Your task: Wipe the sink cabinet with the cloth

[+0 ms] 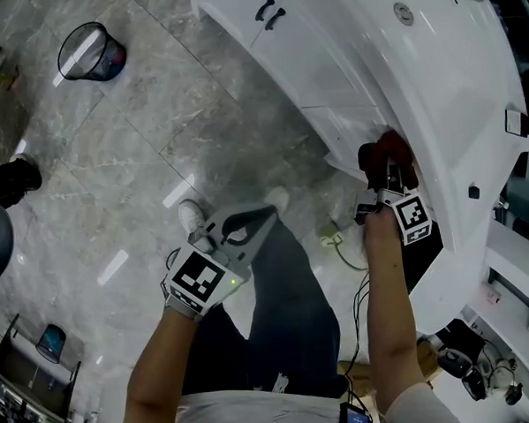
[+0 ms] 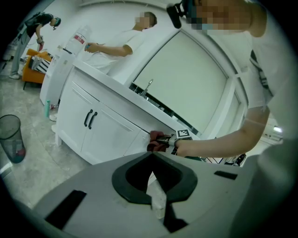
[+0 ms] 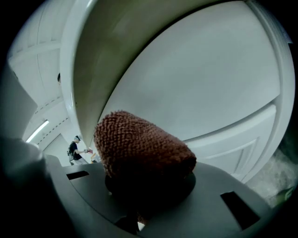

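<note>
The cloth (image 3: 139, 148) is clamped in the jaws of the right gripper (image 3: 142, 195) and held against the white front of the sink cabinet (image 3: 200, 79). The jaws of the left gripper (image 2: 152, 183) are closed on nothing, held over the floor (image 1: 111, 161), apart from the cabinet.

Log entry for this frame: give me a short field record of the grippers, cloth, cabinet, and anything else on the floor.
right gripper: shut on cloth
cloth: red-brown, bunched, held up at the cabinet front; contact cannot be confirmed
left gripper: shut, empty, over the floor, apart from the cabinet
cabinet: white, doors closed, two black handles
bin: mesh, standing on the floor away from the cabinet
</note>
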Available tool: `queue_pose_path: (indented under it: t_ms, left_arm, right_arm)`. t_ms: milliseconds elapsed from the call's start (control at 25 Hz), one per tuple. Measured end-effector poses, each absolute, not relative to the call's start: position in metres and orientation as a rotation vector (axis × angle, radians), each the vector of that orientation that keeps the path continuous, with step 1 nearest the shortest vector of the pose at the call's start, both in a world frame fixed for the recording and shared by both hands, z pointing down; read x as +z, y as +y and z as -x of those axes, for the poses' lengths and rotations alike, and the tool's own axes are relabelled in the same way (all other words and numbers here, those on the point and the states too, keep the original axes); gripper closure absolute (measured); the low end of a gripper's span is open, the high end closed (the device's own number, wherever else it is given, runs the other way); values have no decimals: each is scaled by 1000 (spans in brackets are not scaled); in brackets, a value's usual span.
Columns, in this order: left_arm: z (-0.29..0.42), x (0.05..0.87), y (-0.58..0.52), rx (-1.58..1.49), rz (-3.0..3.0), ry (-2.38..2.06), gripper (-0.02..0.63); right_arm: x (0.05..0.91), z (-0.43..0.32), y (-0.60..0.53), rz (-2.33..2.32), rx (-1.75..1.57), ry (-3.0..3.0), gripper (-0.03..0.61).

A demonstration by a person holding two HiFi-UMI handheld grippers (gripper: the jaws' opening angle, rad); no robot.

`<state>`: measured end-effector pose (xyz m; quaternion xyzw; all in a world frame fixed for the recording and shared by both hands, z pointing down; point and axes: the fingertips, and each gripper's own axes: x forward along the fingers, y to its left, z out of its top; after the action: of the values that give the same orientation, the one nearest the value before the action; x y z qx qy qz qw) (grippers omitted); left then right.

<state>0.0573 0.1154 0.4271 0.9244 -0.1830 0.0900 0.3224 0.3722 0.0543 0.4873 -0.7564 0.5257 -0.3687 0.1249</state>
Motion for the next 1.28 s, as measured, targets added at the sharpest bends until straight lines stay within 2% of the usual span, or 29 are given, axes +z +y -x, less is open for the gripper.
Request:
queue_pose_path:
  t_ms: [720,1280]
  left_arm:
    - [-33,436,100,218,-2393,-619,601]
    - [-17,464,90,206,-2306,-775,601]
  right_arm:
    - [516,-308,-1,2063,-1234,1618,531]
    - [572,-322,-20,2122,-1275,1685,531]
